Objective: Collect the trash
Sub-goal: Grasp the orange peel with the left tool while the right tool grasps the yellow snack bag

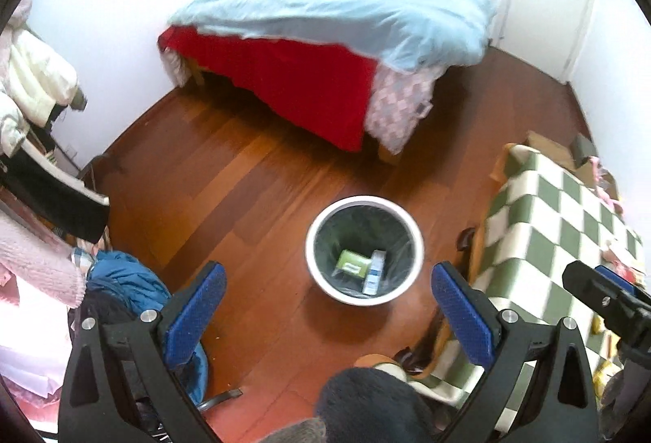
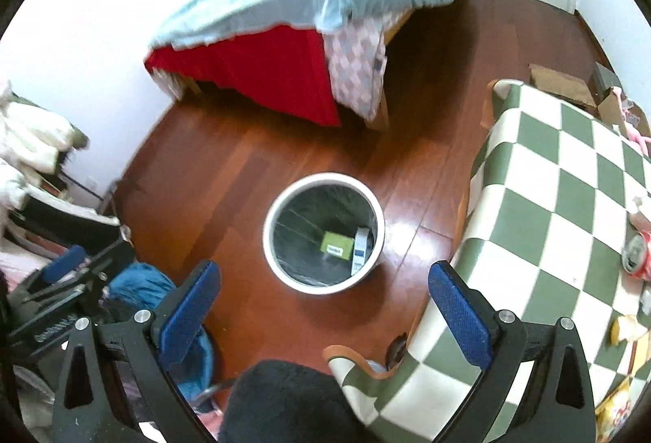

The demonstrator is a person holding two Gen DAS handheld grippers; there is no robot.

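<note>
L gripper (image 1: 327, 304) & R gripper (image 2: 323, 300) both spread wide, empty, above white bin (image 2: 280, 272) w/ green box (image 2: 336, 243) at 3 o'clock inside.

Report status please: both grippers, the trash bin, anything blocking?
Left gripper open, empty. Right gripper open, empty. Trash bin on floor, green box inside. Crushed can waits on checkered table. Path clear.

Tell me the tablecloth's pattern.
Green and white checks on the tablecloth, clearest in the right wrist view.
</note>
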